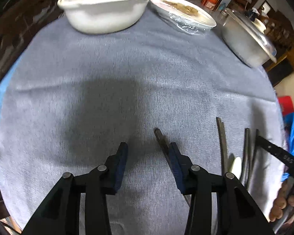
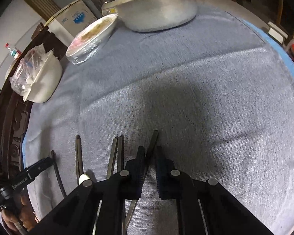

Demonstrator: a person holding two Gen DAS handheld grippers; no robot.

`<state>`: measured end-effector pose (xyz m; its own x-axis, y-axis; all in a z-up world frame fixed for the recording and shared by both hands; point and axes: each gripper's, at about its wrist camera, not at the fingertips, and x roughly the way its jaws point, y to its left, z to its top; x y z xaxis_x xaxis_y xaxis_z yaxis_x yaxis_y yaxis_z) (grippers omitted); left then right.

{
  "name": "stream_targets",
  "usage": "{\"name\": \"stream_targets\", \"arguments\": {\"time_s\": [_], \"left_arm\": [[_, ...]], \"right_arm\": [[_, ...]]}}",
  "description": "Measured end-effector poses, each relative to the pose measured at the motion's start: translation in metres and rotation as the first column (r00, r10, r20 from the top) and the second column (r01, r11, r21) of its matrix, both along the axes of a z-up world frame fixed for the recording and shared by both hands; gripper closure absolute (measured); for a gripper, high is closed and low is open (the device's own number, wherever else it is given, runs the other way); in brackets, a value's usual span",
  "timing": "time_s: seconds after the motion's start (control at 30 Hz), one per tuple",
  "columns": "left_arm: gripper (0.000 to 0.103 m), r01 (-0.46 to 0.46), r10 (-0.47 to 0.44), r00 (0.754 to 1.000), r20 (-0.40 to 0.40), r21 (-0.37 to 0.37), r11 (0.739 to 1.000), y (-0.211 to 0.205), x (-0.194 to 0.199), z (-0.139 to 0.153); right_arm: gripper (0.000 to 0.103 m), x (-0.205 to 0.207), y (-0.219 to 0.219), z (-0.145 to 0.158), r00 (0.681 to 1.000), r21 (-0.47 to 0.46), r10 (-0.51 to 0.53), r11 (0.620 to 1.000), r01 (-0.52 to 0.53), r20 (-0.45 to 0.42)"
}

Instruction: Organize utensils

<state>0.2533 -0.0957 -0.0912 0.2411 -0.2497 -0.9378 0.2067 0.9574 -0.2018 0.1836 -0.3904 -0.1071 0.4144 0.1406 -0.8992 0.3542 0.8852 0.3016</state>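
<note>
Several dark metal utensil handles lie side by side on the grey cloth (image 1: pixel 127 68). In the left wrist view my left gripper (image 1: pixel 148 148) is open, low over the cloth; one handle (image 1: pixel 159 137) lies along the inside of its right finger (image 1: pixel 176 164). More handles (image 1: pixel 221 137) and a white spoon bowl (image 1: pixel 236 165) lie to the right. In the right wrist view my right gripper (image 2: pixel 150 152) is narrowly open around a handle (image 2: pixel 153 143), not clamped on it. Other handles (image 2: pixel 115 152) and the spoon bowl (image 2: pixel 83 177) lie to its left.
At the far side stand a white casserole dish (image 1: pixel 105 13) holding a plastic bag, an oval plate (image 1: pixel 184 11) of food under film, and a lidded metal pot (image 1: pixel 247 41). A dark carved wooden table edge (image 2: pixel 11 137) borders the cloth. The left gripper shows at lower left (image 2: pixel 35 168).
</note>
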Motion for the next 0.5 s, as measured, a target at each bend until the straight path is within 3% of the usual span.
{"name": "stream_targets", "arguments": {"time_s": [0.2,0.27,0.3,0.5], "left_arm": [[0.058,-0.007,0.007,1.000,0.013,0.032,0.999,-0.023,0.002,0.001],[0.070,-0.019,0.017,0.999,0.032,0.060,0.998,-0.028,0.002,0.001],[0.090,-0.023,0.019,0.999,0.047,0.081,0.996,-0.029,0.002,0.001],[0.098,-0.064,0.064,0.996,0.068,0.007,0.998,-0.002,-0.011,0.007]], "right_arm": [[0.092,0.009,0.021,0.004,0.998,-0.116,0.048,0.992,-0.053,-0.046],[0.092,0.007,0.023,0.004,0.998,-0.125,0.046,0.991,-0.051,-0.038],[0.093,0.006,0.023,0.004,0.998,-0.126,0.046,0.991,-0.050,-0.033],[0.096,-0.021,0.019,0.019,0.994,-0.036,0.053,0.998,-0.050,0.092]]}}
